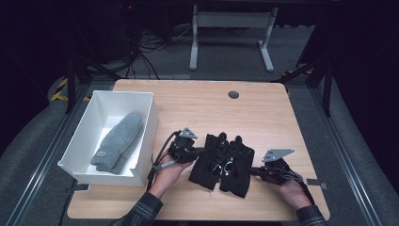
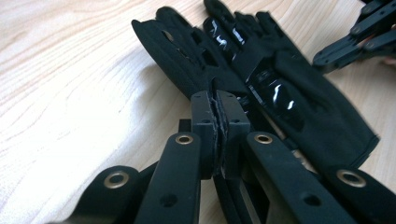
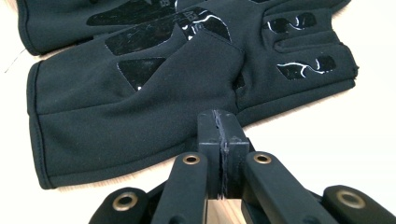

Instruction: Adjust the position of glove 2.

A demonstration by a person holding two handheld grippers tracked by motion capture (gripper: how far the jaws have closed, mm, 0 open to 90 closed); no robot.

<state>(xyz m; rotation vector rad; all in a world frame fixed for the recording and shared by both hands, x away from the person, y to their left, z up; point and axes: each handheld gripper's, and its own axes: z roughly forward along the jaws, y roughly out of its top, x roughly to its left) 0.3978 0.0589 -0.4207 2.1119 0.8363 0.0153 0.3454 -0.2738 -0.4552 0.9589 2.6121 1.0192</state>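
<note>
on table middle, black gloves (image 1: 222,162) laid side by side, right of white box (image 1: 149,126) with grey mitten (image 1: 118,141). left gripper (image 1: 192,151) pinched on glove edge; right gripper (image 1: 258,171) pressed together at other edge, hold unclear. risk: thin fabric slipped from pinch, one glove left behind.

A wooden table (image 1: 263,108) stands on grey carpet (image 1: 329,155) in a dark room. Behind it, a white desk frame (image 1: 230,28) and tangled cables (image 1: 150,52).

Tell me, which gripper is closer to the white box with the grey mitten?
Left. The left gripper sits just beside the white box; the right gripper is beyond the black gloves, farther away.
</note>
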